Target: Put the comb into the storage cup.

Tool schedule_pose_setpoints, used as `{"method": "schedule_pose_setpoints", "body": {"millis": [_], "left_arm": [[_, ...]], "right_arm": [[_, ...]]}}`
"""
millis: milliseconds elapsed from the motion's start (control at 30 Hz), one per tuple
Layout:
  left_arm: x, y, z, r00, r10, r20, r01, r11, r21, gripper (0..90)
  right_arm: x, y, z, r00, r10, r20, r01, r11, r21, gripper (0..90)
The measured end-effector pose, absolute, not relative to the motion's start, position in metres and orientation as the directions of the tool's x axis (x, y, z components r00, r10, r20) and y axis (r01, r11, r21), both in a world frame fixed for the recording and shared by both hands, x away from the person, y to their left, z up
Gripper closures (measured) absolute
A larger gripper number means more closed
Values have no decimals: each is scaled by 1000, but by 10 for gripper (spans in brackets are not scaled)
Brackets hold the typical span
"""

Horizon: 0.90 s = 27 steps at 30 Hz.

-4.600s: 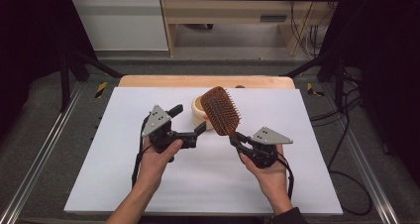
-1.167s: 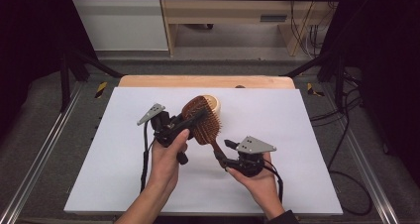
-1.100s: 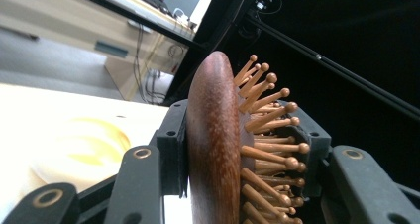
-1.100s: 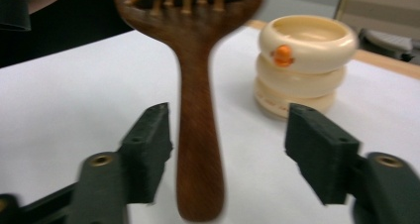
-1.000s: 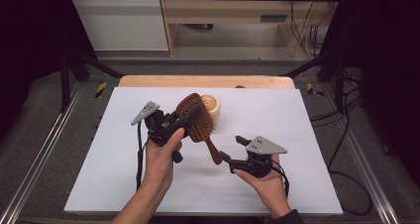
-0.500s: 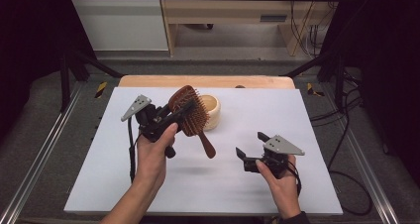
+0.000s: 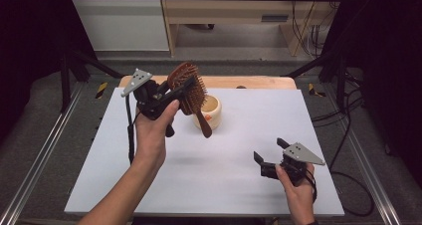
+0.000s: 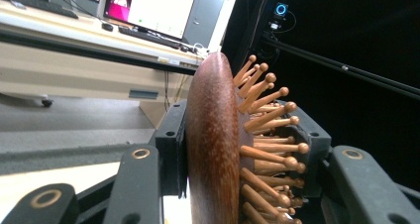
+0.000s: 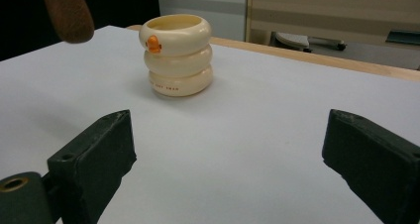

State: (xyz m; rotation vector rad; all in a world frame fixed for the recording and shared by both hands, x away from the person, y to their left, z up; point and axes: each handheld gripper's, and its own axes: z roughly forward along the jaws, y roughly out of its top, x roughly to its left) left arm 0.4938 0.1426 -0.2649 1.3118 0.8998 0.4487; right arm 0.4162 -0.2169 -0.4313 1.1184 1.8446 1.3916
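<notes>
A dark wooden hairbrush [image 7: 186, 71] with peg bristles hangs above the table's back left, handle pointing down. My left gripper [image 7: 185, 85] is shut on its head; in the left gripper view the pads clamp the brush [image 8: 213, 144] back and bristle side. A cream ringed cup [image 7: 211, 108] with an orange spot stands just behind the handle. My right gripper [image 7: 269, 150] rests low at the front right; its jaws have just been opening and stand open with nothing between them. In the right gripper view the cup [image 9: 177, 55] lies ahead and the handle tip [image 9: 67, 13] hangs at top left.
A white mat [image 7: 249, 185] covers the wooden table [image 7: 259, 82]. Metal rails [image 7: 35, 170] run along both sides. Cables [image 7: 343, 115] trail off the right edge. A wooden shelf unit [image 7: 224, 16] stands beyond the table.
My left gripper has lifted the brush up and to the left. The right gripper has let go of the handle, opened and drawn away to the right front.
</notes>
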Motion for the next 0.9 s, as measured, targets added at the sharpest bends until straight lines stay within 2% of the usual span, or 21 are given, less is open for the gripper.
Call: {"method": "schedule_pose_setpoints", "body": {"millis": [367,900], "left_arm": [[529,141,-250,560,785,-265,142,225,964,514],[561,142,-256,502,817,-284,139,248,959,513]], "right_arm": [[417,-219,-434,-480,876,44,283,108,953,54],[417,-218,-433,-489,871,53,276,97,956,42]]}}
